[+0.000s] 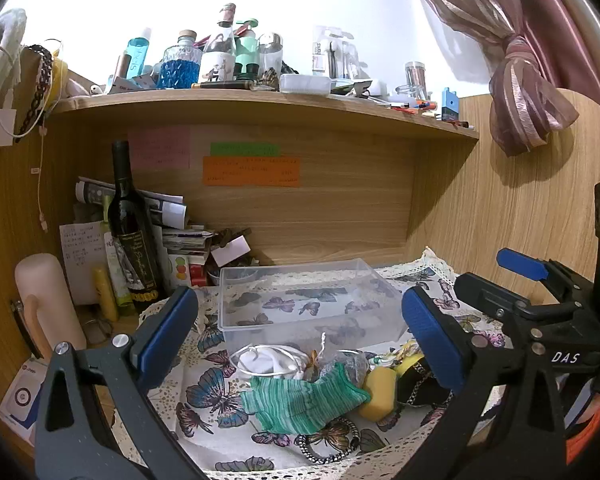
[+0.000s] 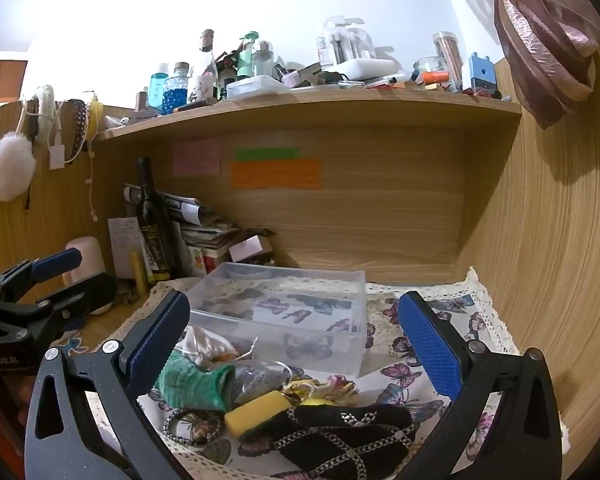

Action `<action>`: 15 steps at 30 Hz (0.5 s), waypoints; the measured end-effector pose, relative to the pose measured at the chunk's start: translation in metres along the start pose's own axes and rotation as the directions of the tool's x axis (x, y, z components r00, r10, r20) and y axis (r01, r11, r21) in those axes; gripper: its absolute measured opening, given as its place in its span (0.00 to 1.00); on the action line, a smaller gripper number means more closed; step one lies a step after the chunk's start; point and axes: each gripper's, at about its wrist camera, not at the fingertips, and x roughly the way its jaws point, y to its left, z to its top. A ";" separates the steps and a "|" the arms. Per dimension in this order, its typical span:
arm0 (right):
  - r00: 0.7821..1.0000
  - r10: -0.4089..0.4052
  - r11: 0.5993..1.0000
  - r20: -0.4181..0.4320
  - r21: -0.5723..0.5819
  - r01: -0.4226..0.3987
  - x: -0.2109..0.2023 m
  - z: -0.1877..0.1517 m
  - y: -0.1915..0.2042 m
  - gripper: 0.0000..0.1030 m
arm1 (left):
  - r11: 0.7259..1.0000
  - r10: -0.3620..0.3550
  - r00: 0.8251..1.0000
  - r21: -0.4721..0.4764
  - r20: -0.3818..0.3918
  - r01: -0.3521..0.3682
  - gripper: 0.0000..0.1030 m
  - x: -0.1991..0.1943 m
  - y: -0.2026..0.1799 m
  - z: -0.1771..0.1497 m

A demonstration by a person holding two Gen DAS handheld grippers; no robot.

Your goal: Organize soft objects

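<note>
Both grippers hover with their jaws spread wide and nothing between the blue pads: the left gripper (image 1: 300, 332) and the right gripper (image 2: 296, 340) each frame a heap of soft things on the butterfly-print cloth (image 2: 404, 376).

From the left wrist view, white letters reading "DAS" show on the black body of the right gripper at the frame's right edge. From the right wrist view, the left gripper's body at the far left carries small white lettering, too blurred to read.

The heap lies just in front of a clear plastic box (image 2: 284, 312), which holds none of the soft things. In the heap are a green striped knit piece (image 1: 300, 398), a white drawstring pouch (image 1: 266, 362), a yellow sponge (image 2: 256, 410), a black quilted item with silver chain pattern (image 2: 340, 436), a floral scrunchie (image 2: 324, 390) and a black-and-white hair tie (image 2: 192, 426).

Behind, a dark wine bottle (image 1: 130, 232) bears a cursive label that cannot be made out. Pink, green and orange notes (image 1: 252, 170) on the back panel carry illegible writing. On the shelf, a turquoise bottle (image 1: 136, 54) has vertical lettering, unreadable.
</note>
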 end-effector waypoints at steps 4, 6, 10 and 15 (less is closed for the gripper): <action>1.000 0.001 1.000 0.001 0.001 -0.001 0.000 0.000 0.000 1.00 | 1.000 0.000 1.000 -0.001 0.001 0.000 1.00 0.000 0.000 -0.001; 1.000 0.000 1.000 0.000 0.001 0.000 0.000 0.000 0.000 1.00 | 1.000 0.000 1.000 -0.002 0.003 0.000 1.00 -0.001 0.001 -0.001; 1.000 0.001 1.000 -0.002 0.001 -0.001 -0.002 -0.001 0.002 1.00 | 1.000 -0.002 1.000 -0.004 0.001 0.002 1.00 -0.001 0.001 -0.001; 1.000 0.002 1.000 -0.001 0.004 -0.002 -0.001 0.000 0.001 1.00 | 1.000 0.000 1.000 -0.002 0.004 0.000 1.00 -0.001 0.001 -0.002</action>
